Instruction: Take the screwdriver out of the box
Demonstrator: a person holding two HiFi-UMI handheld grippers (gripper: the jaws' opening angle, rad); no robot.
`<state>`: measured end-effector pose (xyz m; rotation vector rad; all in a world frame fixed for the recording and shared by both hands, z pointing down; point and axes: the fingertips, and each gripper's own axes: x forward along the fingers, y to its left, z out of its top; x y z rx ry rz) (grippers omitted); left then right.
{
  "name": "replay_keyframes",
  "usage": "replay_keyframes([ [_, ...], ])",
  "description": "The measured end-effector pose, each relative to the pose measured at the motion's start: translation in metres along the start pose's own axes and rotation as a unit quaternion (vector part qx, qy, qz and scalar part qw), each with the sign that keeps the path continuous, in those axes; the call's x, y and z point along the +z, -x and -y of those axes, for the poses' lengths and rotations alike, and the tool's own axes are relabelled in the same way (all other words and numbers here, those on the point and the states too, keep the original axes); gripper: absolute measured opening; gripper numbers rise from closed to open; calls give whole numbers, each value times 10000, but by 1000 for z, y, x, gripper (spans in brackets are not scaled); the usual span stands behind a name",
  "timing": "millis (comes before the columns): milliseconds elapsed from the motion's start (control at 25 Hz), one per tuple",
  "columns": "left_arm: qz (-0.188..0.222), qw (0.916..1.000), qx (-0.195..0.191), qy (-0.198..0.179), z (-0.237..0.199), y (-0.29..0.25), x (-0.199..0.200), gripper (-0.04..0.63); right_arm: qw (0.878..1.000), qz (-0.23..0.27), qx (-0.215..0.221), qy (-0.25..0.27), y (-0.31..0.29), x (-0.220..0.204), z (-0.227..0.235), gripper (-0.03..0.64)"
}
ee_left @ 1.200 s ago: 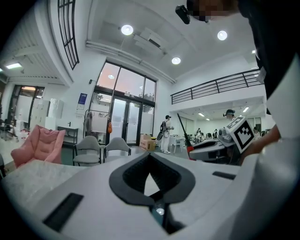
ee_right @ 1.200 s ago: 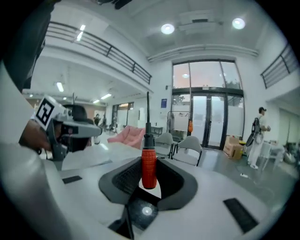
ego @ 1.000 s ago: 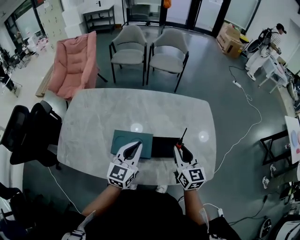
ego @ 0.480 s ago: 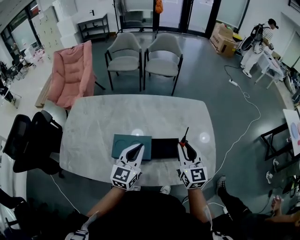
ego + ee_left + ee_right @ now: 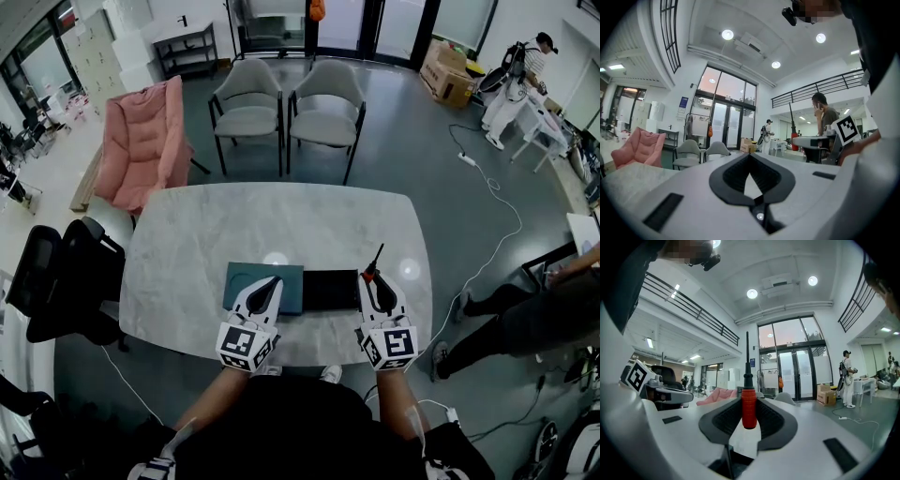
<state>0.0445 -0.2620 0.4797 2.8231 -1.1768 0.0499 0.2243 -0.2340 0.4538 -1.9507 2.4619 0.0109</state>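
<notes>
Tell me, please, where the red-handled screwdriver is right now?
The red-handled, black-shafted screwdriver is at the right of the head view, clamped in the right gripper, beside the right end of the black box on the marble table.

Box (image 5: 330,292) inside too dark to read. Teal lid (image 5: 246,279) near part hidden behind left gripper (image 5: 270,284). Person (image 5: 525,323) far right cut by edge.

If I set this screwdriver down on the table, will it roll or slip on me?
Probably stiff: the screwdriver stands straight up from the fingers. It may roll on the smooth table, since the red handle looks round. Gripped at the handle alone, it could pivot.
</notes>
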Motion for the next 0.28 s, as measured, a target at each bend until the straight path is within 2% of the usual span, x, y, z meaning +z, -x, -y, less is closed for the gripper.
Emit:
replay_keyframes([
  [280,-12,10000,84,-29,-8,5,-1,6,10000,70,11,-44,1,2,-1,110],
])
